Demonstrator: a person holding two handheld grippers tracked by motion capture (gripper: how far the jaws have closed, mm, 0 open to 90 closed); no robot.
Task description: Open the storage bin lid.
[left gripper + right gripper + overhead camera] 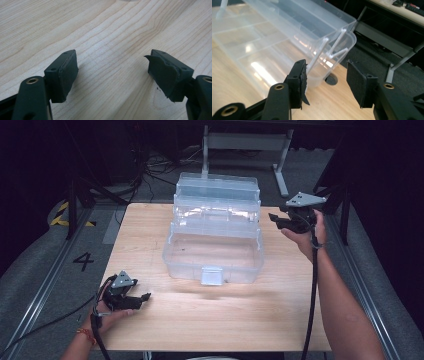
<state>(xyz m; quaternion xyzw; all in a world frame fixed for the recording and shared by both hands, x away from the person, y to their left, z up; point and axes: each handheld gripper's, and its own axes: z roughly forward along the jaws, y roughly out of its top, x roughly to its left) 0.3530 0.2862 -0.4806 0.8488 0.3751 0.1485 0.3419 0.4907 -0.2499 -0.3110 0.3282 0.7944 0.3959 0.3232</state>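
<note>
A clear plastic tiered box (215, 230) stands open on the wooden table (150, 230), its trays stepped back and a latch tab at its front. My left gripper (142, 299) rests low near the table's front left corner, open, with bare wood between its pads (67, 75). My right gripper (274, 219) hovers just right of the box's upper trays, open with nothing in it. In the right gripper view the box (277, 42) and its thin hinge arms (332, 47) lie just beyond the pads (358, 80).
A round cable hole (331, 79) sits in the table next to the box's corner. Beyond the far edge are a metal table frame (245, 142) and floor cables (150, 170). A floor rail runs along the left with a number 4 marking (83, 261).
</note>
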